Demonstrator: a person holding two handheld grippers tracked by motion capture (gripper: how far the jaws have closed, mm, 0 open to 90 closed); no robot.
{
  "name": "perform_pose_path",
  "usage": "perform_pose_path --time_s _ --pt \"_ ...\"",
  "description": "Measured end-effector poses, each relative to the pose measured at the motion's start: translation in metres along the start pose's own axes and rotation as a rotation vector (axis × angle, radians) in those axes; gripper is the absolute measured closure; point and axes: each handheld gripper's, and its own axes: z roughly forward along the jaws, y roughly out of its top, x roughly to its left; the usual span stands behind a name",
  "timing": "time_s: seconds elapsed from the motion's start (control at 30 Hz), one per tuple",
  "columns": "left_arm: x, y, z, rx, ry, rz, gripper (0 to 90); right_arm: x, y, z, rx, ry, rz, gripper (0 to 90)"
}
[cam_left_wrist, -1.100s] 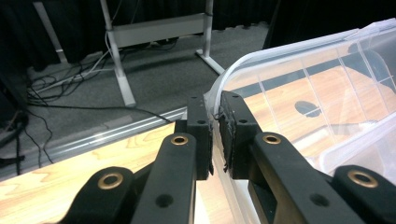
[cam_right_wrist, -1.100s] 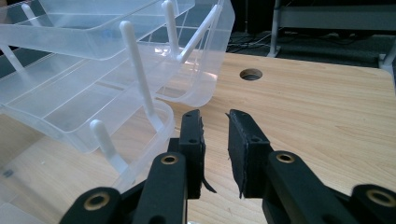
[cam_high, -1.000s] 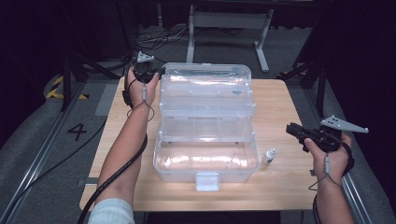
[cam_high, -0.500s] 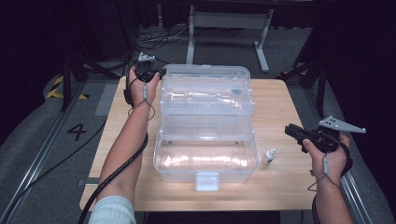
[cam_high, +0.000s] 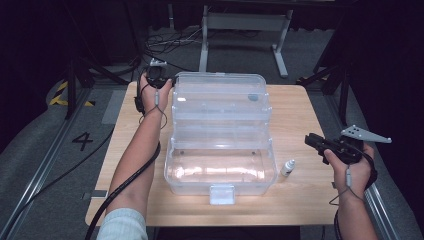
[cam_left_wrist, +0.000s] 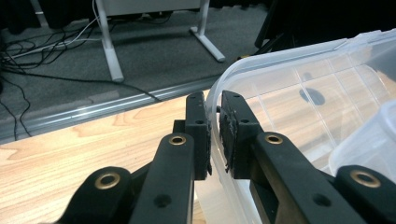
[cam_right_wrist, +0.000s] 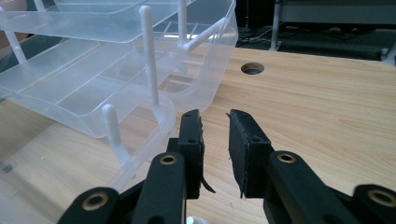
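Clear plastic organizer box stands open in the middle of the wooden table, with its tiers folded out like steps: the lid part at the far side, the trays in between, and the deep base with a white latch near the person. Left gripper is at the far left corner of the box, and in the left gripper view its jaws stand one on each side of the thin rim of the lid, with only a narrow gap, so they seem to pinch this wall. Right gripper hangs over the right side of the table, well apart from the box, and points toward it. In the right gripper view its jaws are partly open with nothing between them, only bare wood below. A small white dropper bottle stands on the table just beside the right end of the base, between the box and the right gripper.
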Motion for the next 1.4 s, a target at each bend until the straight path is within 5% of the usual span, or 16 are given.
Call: perform_pose_path --time_s 1.1,1.23,1.4 --pt "0.009 -0.015 0.019 0.069 -0.004 -0.041 78.5 -0.002 0.000 -0.003 -0.013 -0.001 0.003 72.4" --pt "0.012 -0.016 0.017 0.036 -0.021 -0.071 66.6 -0.001 0.000 -0.003 -0.013 0.002 0.001 71.1" --pt "0.013 -0.013 0.004 0.004 -0.010 -0.040 63.5 0.001 0.001 -0.001 -0.016 0.005 -0.003 70.1"
